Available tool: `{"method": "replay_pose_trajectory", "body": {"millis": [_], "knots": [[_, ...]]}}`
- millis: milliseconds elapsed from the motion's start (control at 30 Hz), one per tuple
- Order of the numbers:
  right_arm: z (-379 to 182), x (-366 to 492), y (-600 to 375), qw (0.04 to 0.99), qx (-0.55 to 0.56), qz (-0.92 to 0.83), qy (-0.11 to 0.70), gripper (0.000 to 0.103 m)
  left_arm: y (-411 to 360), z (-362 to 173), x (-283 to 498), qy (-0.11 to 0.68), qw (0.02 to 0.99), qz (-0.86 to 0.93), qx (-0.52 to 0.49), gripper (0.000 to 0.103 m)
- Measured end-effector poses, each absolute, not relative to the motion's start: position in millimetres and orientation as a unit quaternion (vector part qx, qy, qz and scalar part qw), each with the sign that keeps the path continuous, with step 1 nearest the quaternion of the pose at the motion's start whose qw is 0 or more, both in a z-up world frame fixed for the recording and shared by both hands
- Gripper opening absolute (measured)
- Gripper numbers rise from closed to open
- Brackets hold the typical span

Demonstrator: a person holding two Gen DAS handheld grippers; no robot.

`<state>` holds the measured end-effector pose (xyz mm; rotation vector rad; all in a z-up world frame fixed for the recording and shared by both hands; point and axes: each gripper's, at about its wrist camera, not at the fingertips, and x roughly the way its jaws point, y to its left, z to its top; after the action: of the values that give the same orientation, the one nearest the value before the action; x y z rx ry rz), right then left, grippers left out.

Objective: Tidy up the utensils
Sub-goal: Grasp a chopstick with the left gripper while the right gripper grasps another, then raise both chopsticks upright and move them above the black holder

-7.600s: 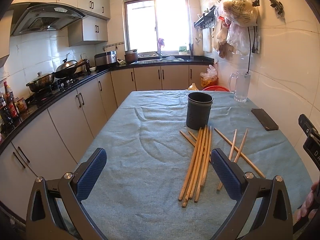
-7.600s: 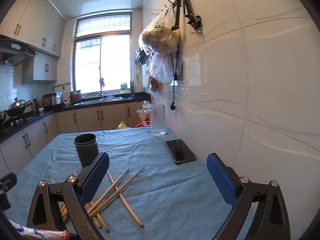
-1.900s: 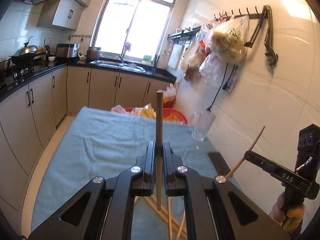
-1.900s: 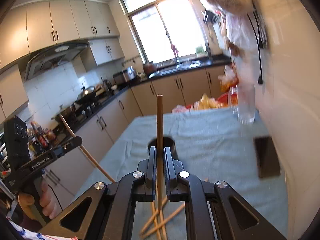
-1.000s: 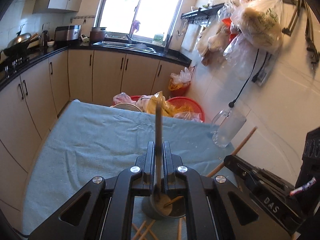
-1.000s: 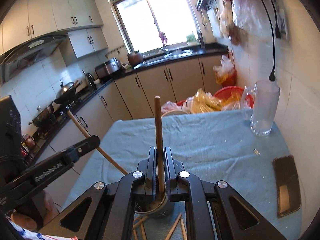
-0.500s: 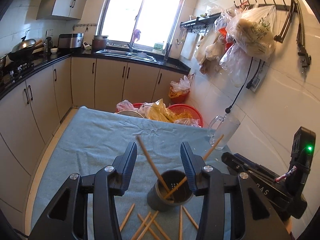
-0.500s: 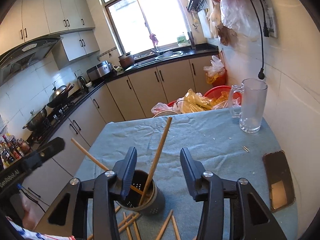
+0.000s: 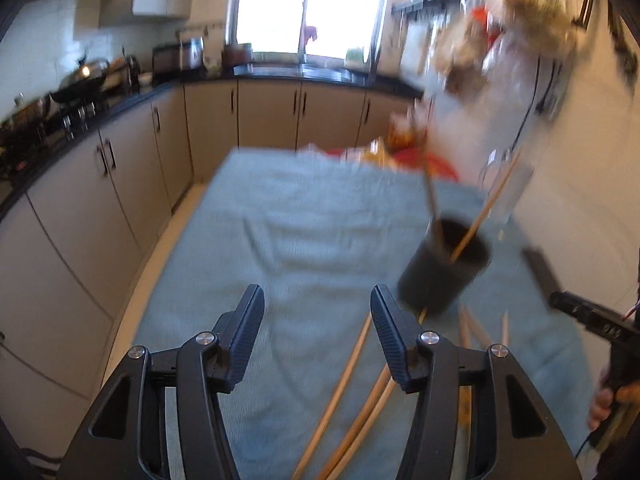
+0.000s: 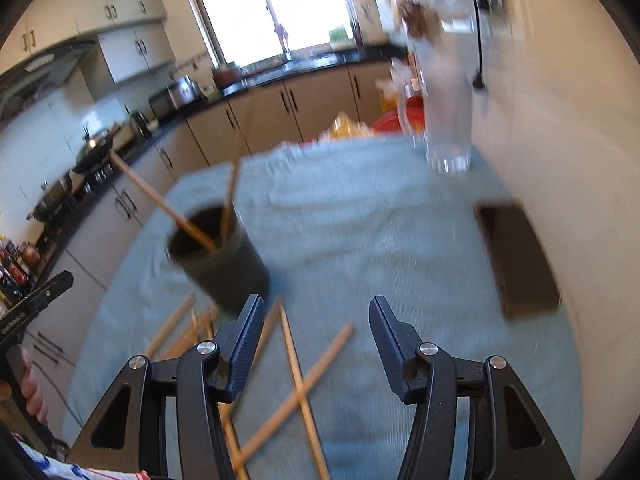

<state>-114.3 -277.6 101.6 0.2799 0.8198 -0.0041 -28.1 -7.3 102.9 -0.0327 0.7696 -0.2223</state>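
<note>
A dark cylindrical holder stands on the blue-grey cloth and holds two wooden chopsticks leaning apart. It also shows in the right wrist view with both sticks. Several loose chopsticks lie on the cloth in front of the holder, and show in the right wrist view. My left gripper is open and empty, to the left of the holder. My right gripper is open and empty, above crossed sticks, to the right of the holder. Both views are blurred.
A black phone lies on the cloth by the right wall. A glass mug stands at the far right. The cloth-covered table runs towards kitchen cabinets. Bags hang on the wall.
Both grippers have opened wider and drawn back and down from the holder. The two dropped chopsticks now stand in the holder. The left view has swung so that the holder sits to its right.
</note>
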Motion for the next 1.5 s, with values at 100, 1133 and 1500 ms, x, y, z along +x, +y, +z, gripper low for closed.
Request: {"method": "replay_pose_trajectory", "body": {"millis": [100, 1133, 1500], "knots": [[76, -123, -277, 0.891, 0.148, 0.008, 0.429, 0.059, -9, 72, -23, 0.416, 0.901, -0.119, -0.002, 0.054], [19, -64, -270, 0.839, 0.189, 0.004, 0.511, 0.019, -101, 4, 53, 0.511, 0.831, -0.168, 0.141, 0.017], [42, -73, -264, 0.860, 0.185, 0.025, 0.475, 0.007, -70, 40, 33, 0.455, 0.877, -0.133, 0.082, 0.006]]}}
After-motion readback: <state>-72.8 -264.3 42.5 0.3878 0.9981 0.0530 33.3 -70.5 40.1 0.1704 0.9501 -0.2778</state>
